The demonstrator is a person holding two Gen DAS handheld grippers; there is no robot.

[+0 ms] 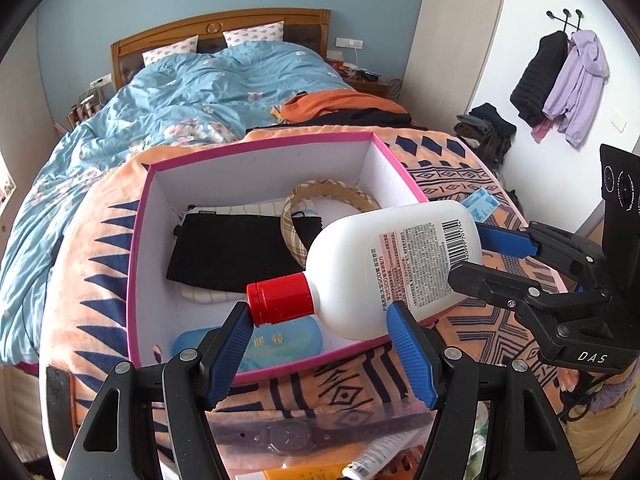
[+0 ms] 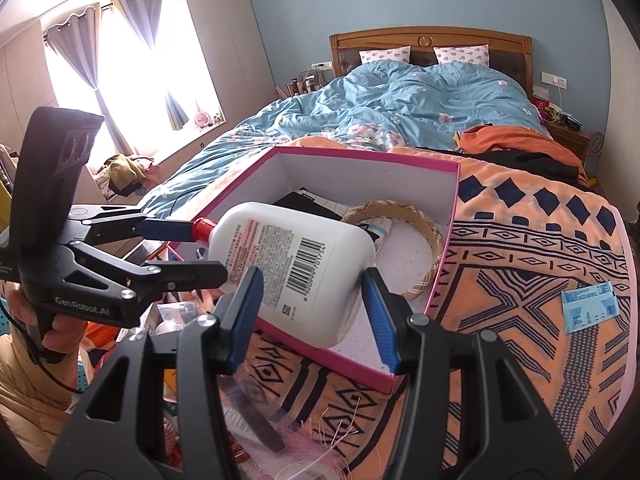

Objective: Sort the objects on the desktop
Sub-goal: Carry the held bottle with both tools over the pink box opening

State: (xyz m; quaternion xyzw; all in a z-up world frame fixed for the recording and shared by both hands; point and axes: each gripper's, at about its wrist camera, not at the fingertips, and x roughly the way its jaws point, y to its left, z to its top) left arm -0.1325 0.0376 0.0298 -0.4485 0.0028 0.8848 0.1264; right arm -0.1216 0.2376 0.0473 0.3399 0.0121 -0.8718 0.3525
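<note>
The white bottle [image 1: 396, 268] is gripped at both ends by the left claw [image 1: 320, 344] and right claw [image 2: 312, 312], mid-frame above the pink box [image 1: 138, 240]. Next, it probably must be lowered inside gently.

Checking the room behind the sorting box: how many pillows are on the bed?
2: left pillow and right pillow, both against the headboard. The duvet may hide others.

White bottle [image 1: 394, 268], red cap [image 1: 280, 298], horiz over pink box [image 1: 134, 280]
</note>
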